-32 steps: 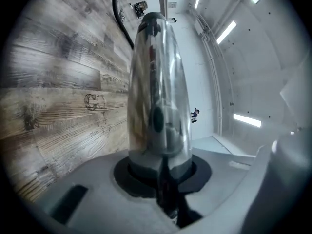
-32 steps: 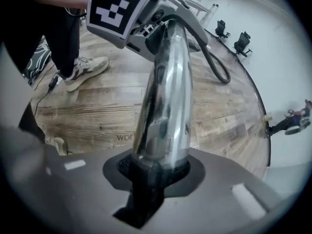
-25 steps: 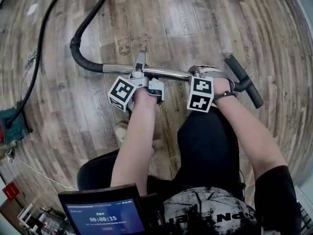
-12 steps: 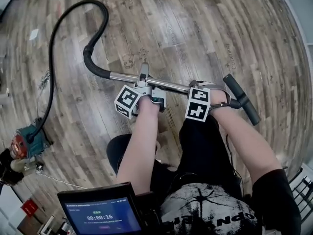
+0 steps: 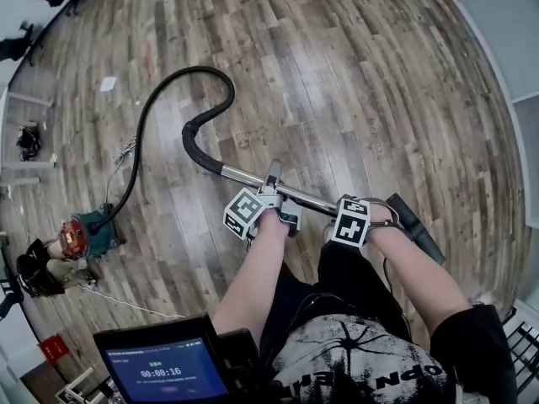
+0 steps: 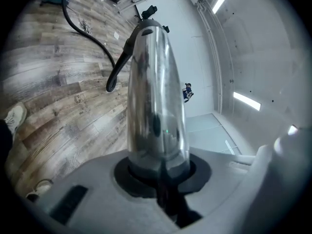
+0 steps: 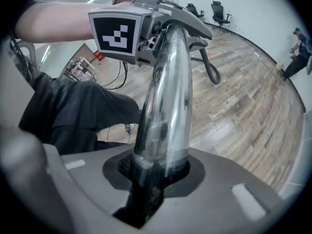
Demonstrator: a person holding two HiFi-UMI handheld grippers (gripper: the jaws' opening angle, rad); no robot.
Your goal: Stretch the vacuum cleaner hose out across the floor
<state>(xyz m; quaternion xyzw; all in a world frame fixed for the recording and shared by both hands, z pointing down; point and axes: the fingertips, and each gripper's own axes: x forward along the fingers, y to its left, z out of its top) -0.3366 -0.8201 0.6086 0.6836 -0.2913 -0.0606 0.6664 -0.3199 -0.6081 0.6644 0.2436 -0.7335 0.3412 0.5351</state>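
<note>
Your left claw (image 5: 274, 190) and your right claw (image 5: 372, 213) are both squeezed tight on the shiny metal tube (image 5: 244, 178), up off the wooden floor (image 5: 354, 74). From the tube's far left end, the black hose (image 5: 139, 133) loops down to the vacuum cleaner (image 5: 84, 236) at the left. Pull too hard and you could tip that vacuum over. The smooth tube could also slip out.
</note>
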